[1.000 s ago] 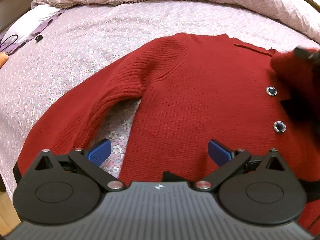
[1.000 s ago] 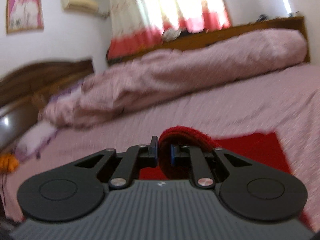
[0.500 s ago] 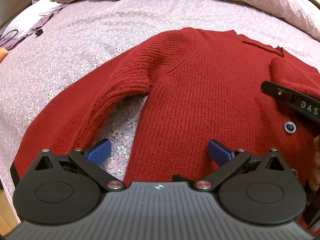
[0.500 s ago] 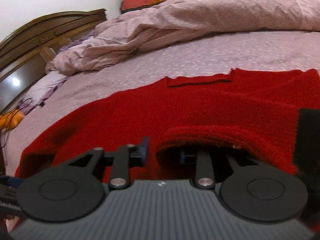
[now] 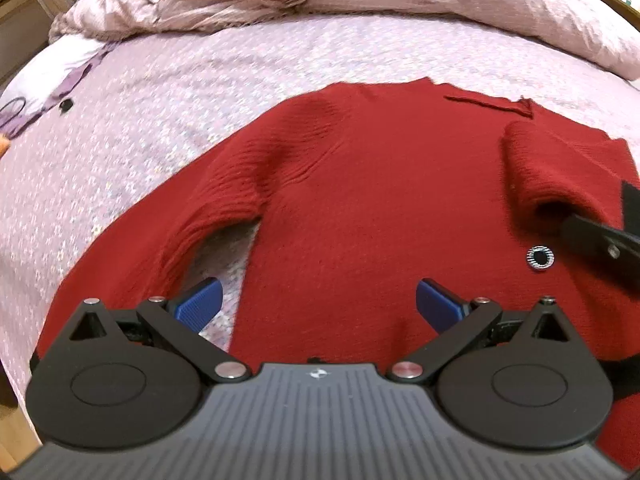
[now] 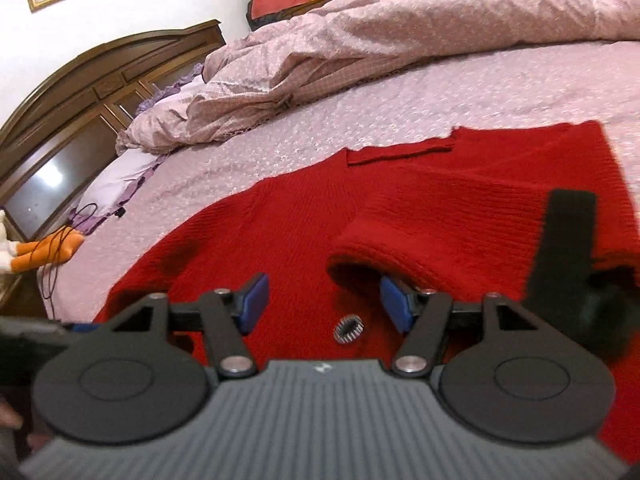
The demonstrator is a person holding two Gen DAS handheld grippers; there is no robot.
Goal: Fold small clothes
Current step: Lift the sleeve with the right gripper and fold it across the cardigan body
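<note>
A red knit cardigan (image 5: 360,208) lies flat on the bed, its left sleeve (image 5: 168,232) stretched out toward the near left. Its right sleeve (image 6: 448,224) is folded across the chest, the cuff (image 6: 360,268) lying just beyond my right gripper (image 6: 324,304). The right gripper's jaws are opening, with nothing between the blue pads; a metal button (image 6: 349,329) shows below the gap. In the left wrist view my left gripper (image 5: 318,304) hovers open over the cardigan's lower left side, holding nothing. The folded sleeve (image 5: 560,172) and the right gripper's black body (image 5: 600,248) appear at the right edge.
A pink floral sheet (image 5: 180,92) covers the bed, with a bunched quilt (image 6: 360,40) along the far side. A wooden headboard (image 6: 92,92), a pillow (image 6: 116,184), a black cable and an orange object (image 6: 44,252) sit at the left.
The right gripper carried the sleeve cuff over the chest, lowered it and opened, leaving the cuff on the cardigan. The left gripper stayed open; its view shifted slightly.
</note>
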